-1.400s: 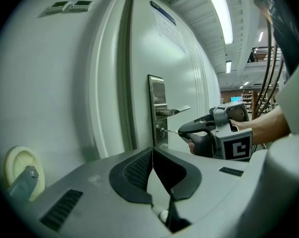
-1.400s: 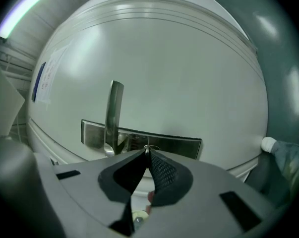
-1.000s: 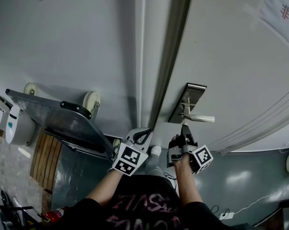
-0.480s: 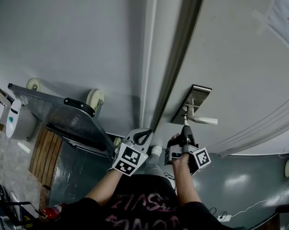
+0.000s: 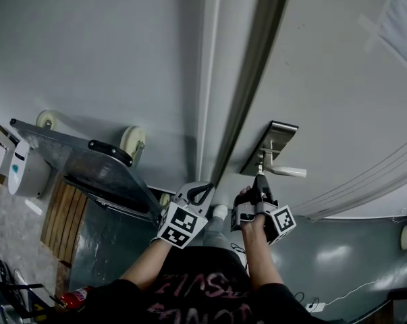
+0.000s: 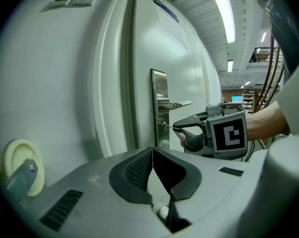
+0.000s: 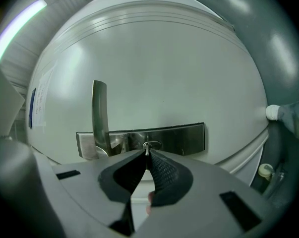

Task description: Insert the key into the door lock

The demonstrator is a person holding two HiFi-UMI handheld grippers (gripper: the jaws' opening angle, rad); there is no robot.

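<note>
Clamped in the right gripper (image 7: 147,156) at the door lock (image 7: 153,145), the key (image 7: 147,150) could have been jammed by tilt; the left gripper (image 6: 152,151) was closed, empty.

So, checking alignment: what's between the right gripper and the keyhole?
Only the key, pinched in the right gripper, its tip at the keyhole; the left gripper view shows it.

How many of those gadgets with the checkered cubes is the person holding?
2. The left hand-held gripper is shut and empty, beside the door frame; the right hand-held gripper pinches the key at the lock under the handle.
</note>
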